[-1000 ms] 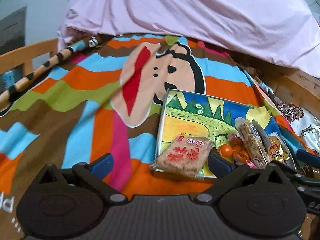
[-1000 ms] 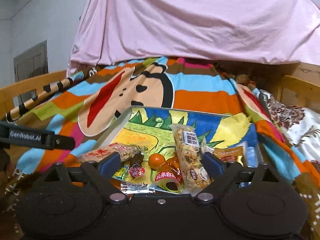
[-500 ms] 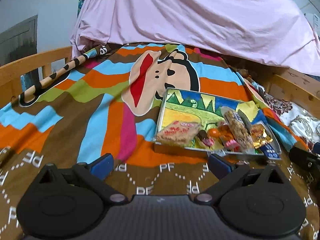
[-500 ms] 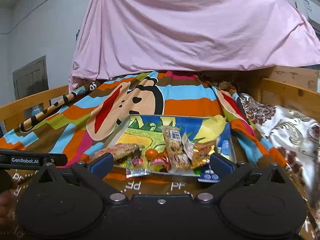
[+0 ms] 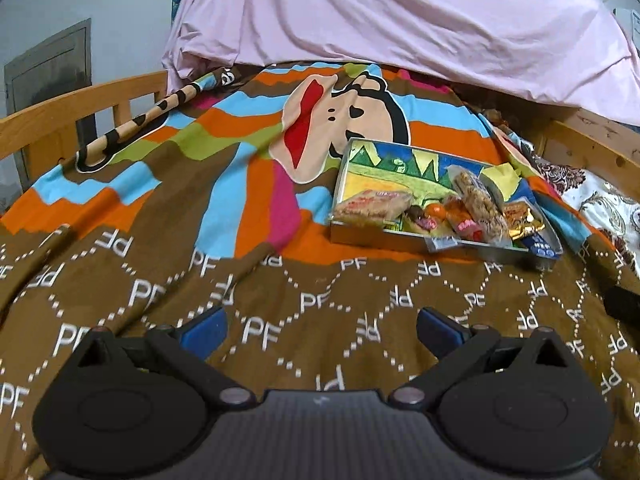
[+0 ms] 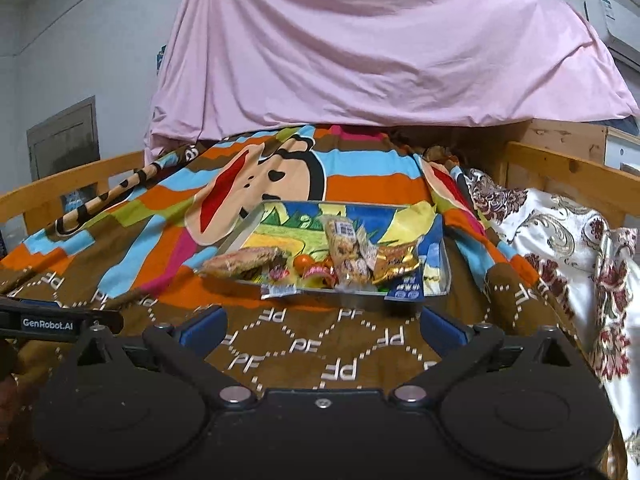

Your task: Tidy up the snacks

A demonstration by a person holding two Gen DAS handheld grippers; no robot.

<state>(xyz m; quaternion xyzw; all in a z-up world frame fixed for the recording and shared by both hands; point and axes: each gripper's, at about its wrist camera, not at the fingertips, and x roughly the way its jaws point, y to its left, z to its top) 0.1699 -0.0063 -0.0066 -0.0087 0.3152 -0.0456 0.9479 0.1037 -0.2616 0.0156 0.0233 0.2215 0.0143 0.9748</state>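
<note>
1. The metal tray [image 6: 445, 276] rests on the cartoon blanket [image 5: 240, 280], the snacks [image 6: 344, 258] heaped along its near edge.
2. Both the left gripper [image 5: 320, 330] and right gripper [image 6: 322, 330] hang short of the tray, jaws apart, empty.
3. Sorting looks finished or paused; any next move means reaching forward to the tray.

The blanket [image 5: 248, 184] has stripes of orange, sky blue, green, pink and brown. It shows a big cartoon monkey face [image 5: 344, 116] in tan with a red ear and a black head. Close by, the blanket is brown with white "PF" letters inside dotted white diamonds. The tin tray [image 6: 248, 229] is silver outside, and inside it is painted with green trees, yellow hills and blue sky. The snacks in it are tan, orange, red and shiny gold [image 6: 394, 262]. The sheet [image 6: 360, 52] hanging behind is plain pale pink. The cloth [image 6: 560, 236] on the right is white with dark red flowers and gold swirls. The fingertips [image 5: 202, 330] are blue on black.
</note>
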